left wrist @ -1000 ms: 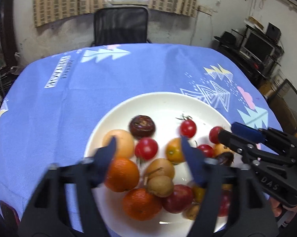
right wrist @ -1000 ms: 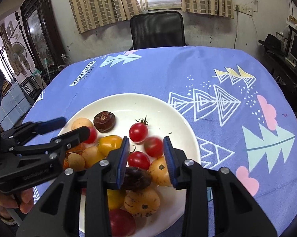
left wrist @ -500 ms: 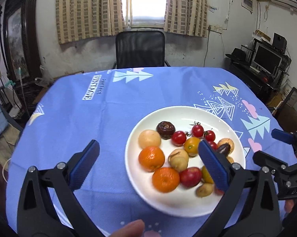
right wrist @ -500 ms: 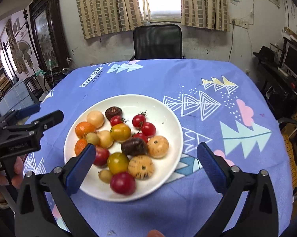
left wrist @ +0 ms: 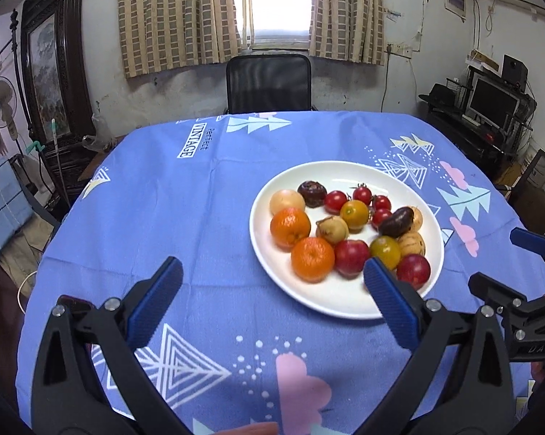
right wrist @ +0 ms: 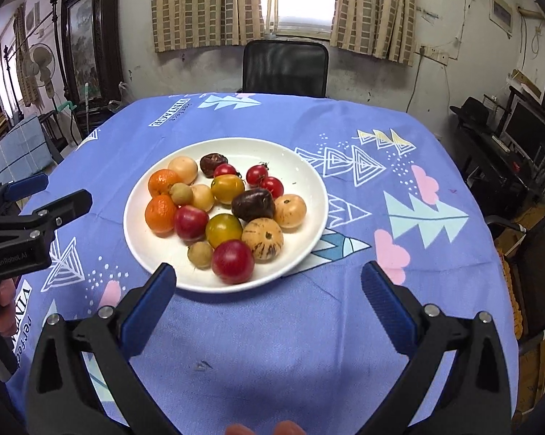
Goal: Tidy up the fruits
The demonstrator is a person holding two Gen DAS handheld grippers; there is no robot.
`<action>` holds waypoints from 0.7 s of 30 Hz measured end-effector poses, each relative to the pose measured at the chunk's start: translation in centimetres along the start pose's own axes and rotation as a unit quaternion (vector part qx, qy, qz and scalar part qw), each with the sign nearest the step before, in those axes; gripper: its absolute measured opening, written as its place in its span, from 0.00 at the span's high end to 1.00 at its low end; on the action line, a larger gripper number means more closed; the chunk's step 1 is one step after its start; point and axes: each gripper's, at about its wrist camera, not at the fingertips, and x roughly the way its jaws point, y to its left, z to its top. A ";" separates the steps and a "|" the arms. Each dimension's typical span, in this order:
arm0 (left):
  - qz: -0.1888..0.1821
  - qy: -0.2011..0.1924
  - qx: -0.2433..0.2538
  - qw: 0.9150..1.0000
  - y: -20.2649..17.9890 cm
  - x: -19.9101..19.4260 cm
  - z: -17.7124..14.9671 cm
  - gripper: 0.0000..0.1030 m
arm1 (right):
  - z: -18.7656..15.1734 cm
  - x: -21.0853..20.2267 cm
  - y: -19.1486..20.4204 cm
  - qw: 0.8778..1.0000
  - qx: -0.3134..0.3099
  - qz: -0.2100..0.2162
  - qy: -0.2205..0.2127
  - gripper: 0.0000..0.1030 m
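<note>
Mixed fruits (right wrist: 228, 210) heaped on a white plate (right wrist: 301, 166) mid-table, while the left gripper (left wrist: 272, 301) and right gripper (right wrist: 268, 299) hover short of it, spread wide and empty (seemingly choosing).

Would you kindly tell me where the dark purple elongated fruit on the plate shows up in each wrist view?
Left wrist: dark purple fruit lies right of centre, at the plate's right side.
Right wrist: dark purple fruit lies near the picture's middle, mid-plate.
Shared landmark: the white plate beneath it.
</note>
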 end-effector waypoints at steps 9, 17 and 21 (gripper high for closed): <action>-0.004 0.006 0.004 1.000 -0.2 -0.8 -1.1 0.02 | -0.6 -0.2 0.6 1.000 -0.007 0.001 0.008 0.01; -0.006 0.007 0.015 1.000 -0.6 -1.1 -1.4 0.02 | -0.8 -0.7 0.9 1.000 -0.012 -0.002 0.007 0.01; -0.014 0.010 0.012 1.000 -0.5 -1.1 -1.5 0.02 | -0.8 -0.7 0.9 1.000 -0.012 -0.002 0.007 0.01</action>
